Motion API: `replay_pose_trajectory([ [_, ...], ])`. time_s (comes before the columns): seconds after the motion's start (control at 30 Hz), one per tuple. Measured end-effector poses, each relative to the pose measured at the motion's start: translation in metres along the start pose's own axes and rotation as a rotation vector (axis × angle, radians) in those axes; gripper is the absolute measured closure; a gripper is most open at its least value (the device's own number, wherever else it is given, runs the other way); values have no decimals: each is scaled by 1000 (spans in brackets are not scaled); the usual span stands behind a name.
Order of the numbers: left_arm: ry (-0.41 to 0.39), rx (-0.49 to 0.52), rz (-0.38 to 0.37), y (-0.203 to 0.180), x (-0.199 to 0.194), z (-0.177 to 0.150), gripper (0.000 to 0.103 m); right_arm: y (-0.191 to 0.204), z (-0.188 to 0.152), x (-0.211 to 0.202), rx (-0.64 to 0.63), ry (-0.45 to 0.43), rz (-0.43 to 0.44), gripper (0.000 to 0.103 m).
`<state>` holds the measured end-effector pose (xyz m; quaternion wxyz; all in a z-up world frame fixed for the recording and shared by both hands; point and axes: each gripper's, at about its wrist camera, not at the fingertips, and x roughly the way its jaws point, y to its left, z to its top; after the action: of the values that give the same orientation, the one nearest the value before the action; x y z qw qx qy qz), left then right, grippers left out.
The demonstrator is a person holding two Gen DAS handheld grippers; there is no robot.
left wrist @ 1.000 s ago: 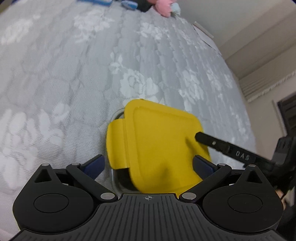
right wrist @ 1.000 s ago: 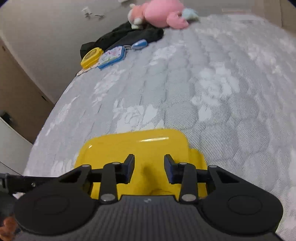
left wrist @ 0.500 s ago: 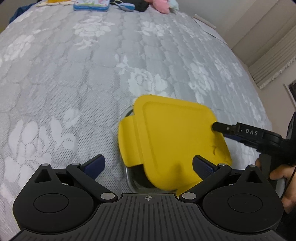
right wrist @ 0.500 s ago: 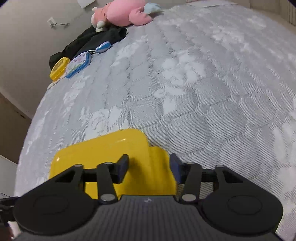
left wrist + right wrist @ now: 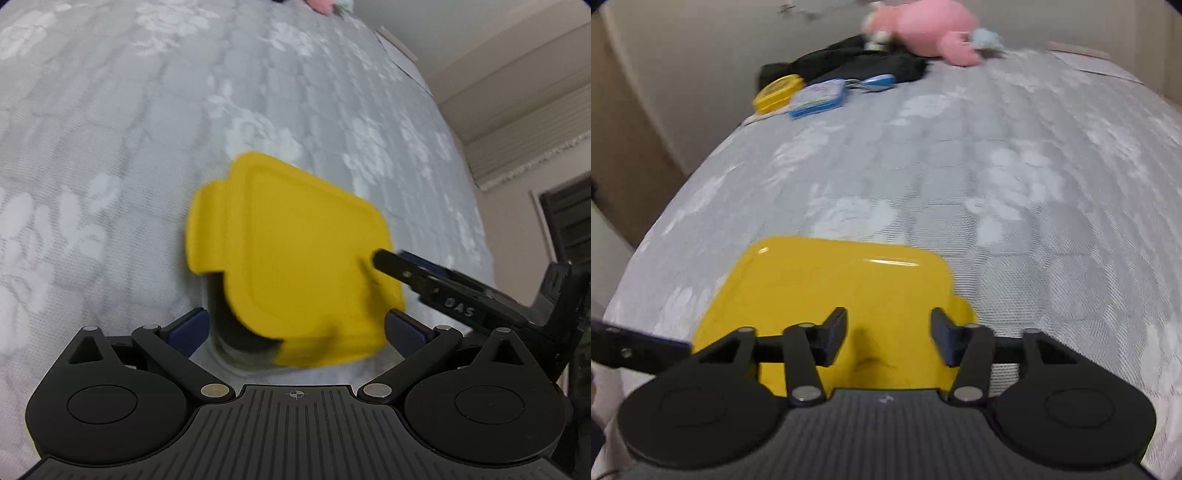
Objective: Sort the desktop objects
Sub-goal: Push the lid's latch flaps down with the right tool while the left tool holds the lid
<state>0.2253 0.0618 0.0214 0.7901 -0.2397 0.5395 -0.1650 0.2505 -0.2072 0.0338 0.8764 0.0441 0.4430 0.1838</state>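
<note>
A yellow lid [image 5: 295,254] lies askew over a clear container [image 5: 236,350] on the grey quilted bed; it also shows in the right wrist view [image 5: 827,295]. My left gripper [image 5: 295,328] is open, its fingers on either side of the container's near end. My right gripper [image 5: 888,332] is over the lid's edge with its jaws a little apart; in the left wrist view its fingers [image 5: 402,273] rest on the lid's right corner. Whether they pinch the lid I cannot tell.
At the bed's far end lie a pink plush toy [image 5: 931,29], black clothing [image 5: 849,62], a yellow round case [image 5: 777,92], a blue booklet [image 5: 818,98] and a small blue item [image 5: 877,81]. A wall and curtain [image 5: 535,155] stand to the right.
The lid has shifted over the container and now shows motion blur. The left wrist view dropped lower and closer again. The right gripper's jaws stand slightly wider apart.
</note>
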Motion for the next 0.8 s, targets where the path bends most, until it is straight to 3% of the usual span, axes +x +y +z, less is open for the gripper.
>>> replay_pose_trajectory([
  [0.13,-120,13,42,6,-8,18,0,-6,5,-11,44,-78,-62,54],
  [0.3,-144,-32,-6,30,10,46,0,-48,12,0,195,-65,-56,54],
  [0.4,-157,-19,-38,39,30,61,0,-78,12,19,336,-38,-4,54],
  [0.53,-96,-78,-160,47,67,81,0,-100,15,48,495,-7,137,54],
  [0.6,-73,-54,-173,40,78,81,0,-93,18,54,472,-11,167,57],
  [0.63,-68,-26,-169,34,81,79,0,-89,19,57,457,-14,180,64],
  [0.73,-71,101,-119,18,74,65,0,-68,23,50,332,-44,158,60],
  [0.8,-62,104,-102,19,67,55,0,-62,22,45,310,-40,177,61],
])
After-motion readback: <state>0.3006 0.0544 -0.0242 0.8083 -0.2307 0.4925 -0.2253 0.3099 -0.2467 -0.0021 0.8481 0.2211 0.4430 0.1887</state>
